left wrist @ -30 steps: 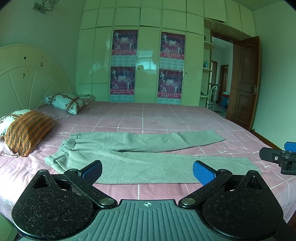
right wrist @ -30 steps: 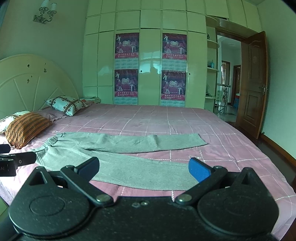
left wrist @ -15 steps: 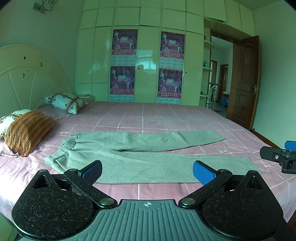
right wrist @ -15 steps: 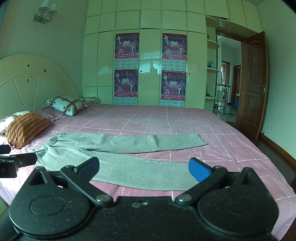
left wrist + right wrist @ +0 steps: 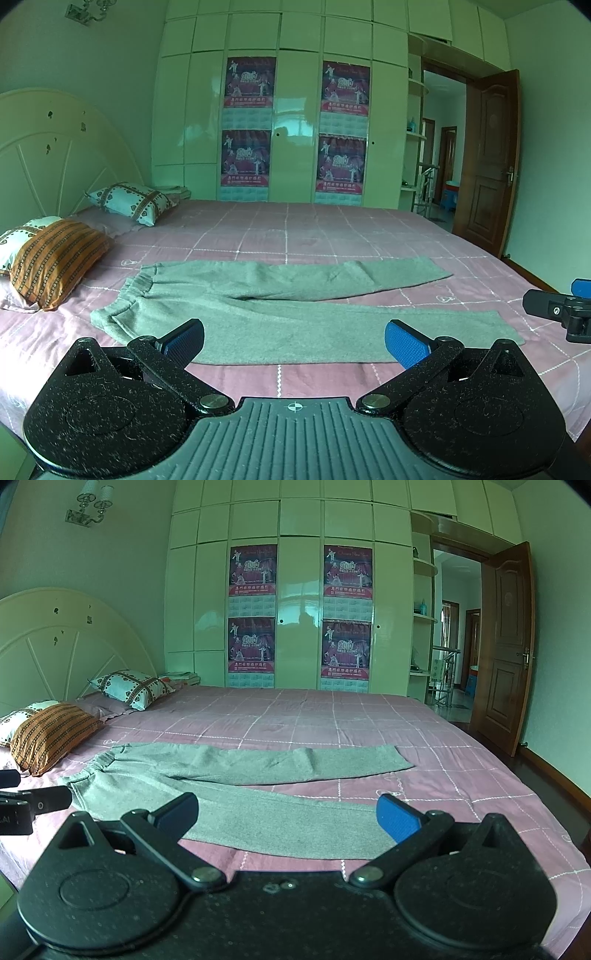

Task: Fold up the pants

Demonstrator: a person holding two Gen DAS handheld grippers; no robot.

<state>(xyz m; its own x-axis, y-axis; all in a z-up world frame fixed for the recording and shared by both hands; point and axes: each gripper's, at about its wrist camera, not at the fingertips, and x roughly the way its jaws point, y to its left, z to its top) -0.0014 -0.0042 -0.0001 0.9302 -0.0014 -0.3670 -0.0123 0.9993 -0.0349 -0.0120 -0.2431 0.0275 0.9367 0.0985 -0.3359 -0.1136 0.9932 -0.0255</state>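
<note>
Grey pants (image 5: pixel 288 314) (image 5: pixel 236 790) lie flat on the pink checked bedspread (image 5: pixel 295 232) (image 5: pixel 332 720), waistband toward the pillows on the left, both legs spread apart toward the right. My left gripper (image 5: pixel 293 338) is open, held above the near edge of the bed in front of the nearer leg, with nothing between its blue pads. My right gripper (image 5: pixel 286 812) is open too, hovering before the nearer leg's middle. The right gripper's tip also shows at the left wrist view's right edge (image 5: pixel 557 310), and the left gripper's tip shows at the right wrist view's left edge (image 5: pixel 33 801).
Pillows (image 5: pixel 51 254) (image 5: pixel 131 686) lie by the cream headboard (image 5: pixel 55 147) on the left. A white wardrobe with posters (image 5: pixel 295 129) stands behind the bed. An open brown door (image 5: pixel 487 158) is at the right.
Both grippers have barely shifted; the pants lie the same as before.
</note>
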